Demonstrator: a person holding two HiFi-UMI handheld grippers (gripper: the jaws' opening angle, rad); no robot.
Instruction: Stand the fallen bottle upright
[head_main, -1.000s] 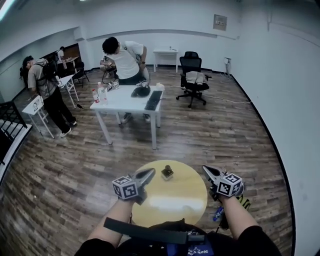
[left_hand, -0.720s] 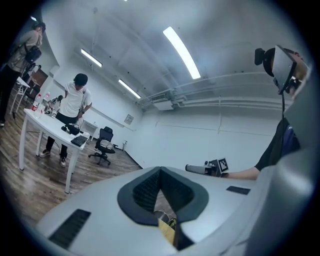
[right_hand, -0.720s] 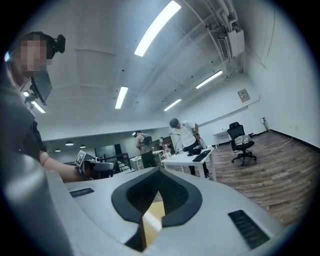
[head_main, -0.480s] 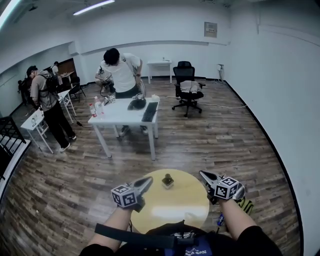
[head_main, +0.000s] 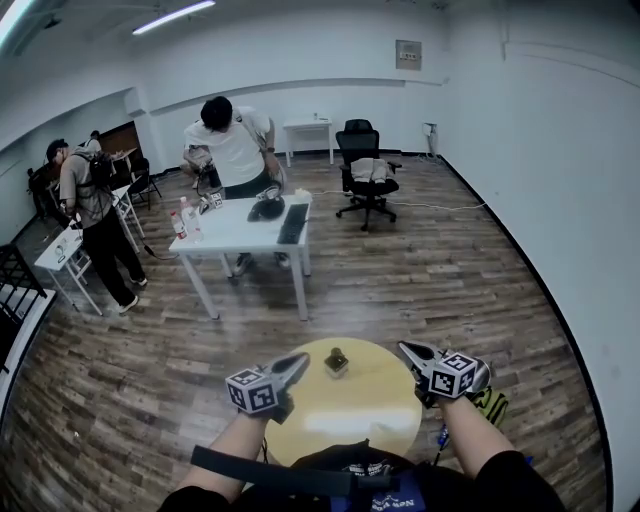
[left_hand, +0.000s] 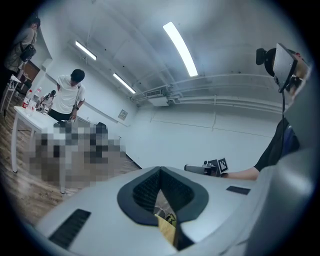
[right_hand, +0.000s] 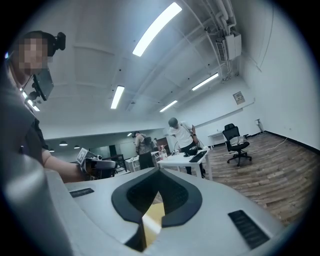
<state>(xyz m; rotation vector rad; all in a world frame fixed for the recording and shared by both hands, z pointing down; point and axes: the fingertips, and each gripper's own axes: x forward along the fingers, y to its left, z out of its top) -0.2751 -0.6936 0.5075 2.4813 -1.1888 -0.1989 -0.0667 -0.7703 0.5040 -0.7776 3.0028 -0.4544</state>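
The person is holding the left gripper (head_main: 297, 360) and the right gripper (head_main: 407, 349) over opposite edges of a round yellow table (head_main: 345, 425), each with its jaws lying together in a point. A small dark bottle (head_main: 336, 362) is sitting on the tabletop between the two tips, touching neither, too small for its pose to be read. Farther off, someone in a white shirt (head_main: 232, 145) is leaning over a white desk (head_main: 230, 232) bearing a keyboard (head_main: 292, 222), another person with a backpack (head_main: 85, 195) is standing at the left, and a black office chair (head_main: 362, 170) is standing near the far wall.
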